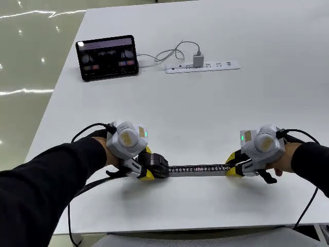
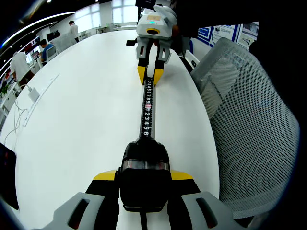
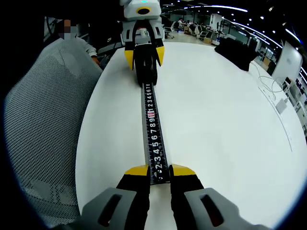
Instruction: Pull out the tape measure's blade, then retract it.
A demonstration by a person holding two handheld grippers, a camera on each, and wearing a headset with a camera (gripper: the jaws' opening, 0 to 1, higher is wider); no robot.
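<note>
At the table's [image 1: 205, 118] near edge two grippers share one tape measure [image 1: 159, 165]: the left gripper [image 1: 148, 164] clamps its black case [image 2: 144, 167], the right gripper [image 1: 231, 166] pinches the tip of its drawn-out blade [image 1: 198, 168]. Farther back lie one tablet [image 1: 107, 57] and one power strip [image 1: 216, 66].

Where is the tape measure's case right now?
In the head view, the case sits left of centre near the table's front edge, clamped in the left hand-held gripper, its blade running to the right hand-held gripper.
</note>
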